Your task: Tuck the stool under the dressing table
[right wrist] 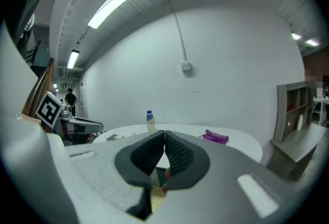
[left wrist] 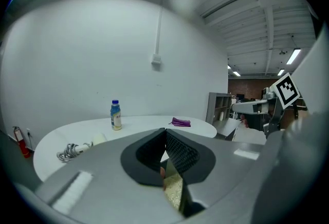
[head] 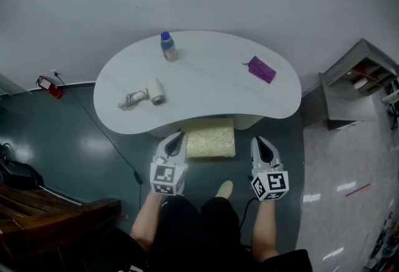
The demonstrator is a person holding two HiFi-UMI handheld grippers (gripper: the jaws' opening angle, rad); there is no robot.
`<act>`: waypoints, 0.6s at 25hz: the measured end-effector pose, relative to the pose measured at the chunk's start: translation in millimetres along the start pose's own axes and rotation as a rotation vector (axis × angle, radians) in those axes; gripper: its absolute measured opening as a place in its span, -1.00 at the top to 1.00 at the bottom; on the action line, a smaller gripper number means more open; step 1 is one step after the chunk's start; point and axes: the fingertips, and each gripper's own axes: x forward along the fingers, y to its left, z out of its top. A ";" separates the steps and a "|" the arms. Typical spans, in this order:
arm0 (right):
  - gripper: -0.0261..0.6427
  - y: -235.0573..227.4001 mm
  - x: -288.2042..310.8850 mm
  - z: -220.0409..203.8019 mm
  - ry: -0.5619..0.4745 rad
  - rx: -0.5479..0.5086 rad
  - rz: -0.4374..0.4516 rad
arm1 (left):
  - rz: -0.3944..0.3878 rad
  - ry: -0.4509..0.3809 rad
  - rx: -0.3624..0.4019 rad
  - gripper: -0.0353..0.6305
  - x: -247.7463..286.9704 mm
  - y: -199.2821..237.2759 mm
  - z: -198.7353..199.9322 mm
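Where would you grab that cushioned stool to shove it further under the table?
Probably by the left and right edges of the stool, from the near side: its far part sits under the dressing table, and the left gripper and right gripper, both shut now, flank it.

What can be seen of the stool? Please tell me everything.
Only the seat of the stool shows: a roughly square, pale yellow cushion with a nubby, fabric-like surface. It lies level, its far edge just under the white table's concave front, most of it out. Legs are hidden. The left gripper is close at its left side; contact is unclear.
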 end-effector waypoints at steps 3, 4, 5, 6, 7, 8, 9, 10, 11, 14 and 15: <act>0.90 2.7 -7.0 4.9 -0.006 0.001 0.000 | -0.004 -0.003 -0.003 0.87 -5.4 -2.6 5.0; 0.90 3.4 -8.7 6.0 -0.008 0.003 0.000 | -0.003 -0.005 -0.005 0.87 -7.7 -2.3 7.2; 0.90 4.4 -10.0 7.3 -0.010 0.004 0.000 | -0.001 -0.007 -0.007 0.87 -10.1 -1.6 9.7; 0.90 5.6 -11.1 8.7 -0.012 0.005 0.000 | 0.000 -0.010 -0.008 0.87 -12.4 -0.9 12.1; 0.90 7.2 -12.4 10.0 -0.015 0.005 0.001 | 0.001 -0.011 -0.008 0.87 -14.8 -0.8 14.1; 0.90 9.2 -14.0 11.1 -0.017 0.004 0.003 | 0.000 -0.012 -0.007 0.87 -17.2 -1.5 15.6; 0.90 11.2 -15.5 11.7 -0.018 0.003 0.005 | -0.003 -0.012 -0.005 0.87 -19.6 -3.0 16.9; 0.90 13.1 -16.9 12.0 -0.018 0.001 0.006 | -0.006 -0.013 -0.002 0.87 -21.7 -4.8 18.1; 0.90 14.5 -18.1 11.9 -0.017 -0.001 0.006 | -0.008 -0.013 0.002 0.87 -23.5 -6.7 18.9; 0.90 15.9 -21.4 10.1 -0.016 0.003 0.000 | -0.013 -0.012 0.003 0.87 -25.8 -11.5 19.2; 0.90 15.8 -22.3 9.3 -0.016 0.006 -0.003 | -0.015 -0.011 0.003 0.87 -25.8 -12.8 19.0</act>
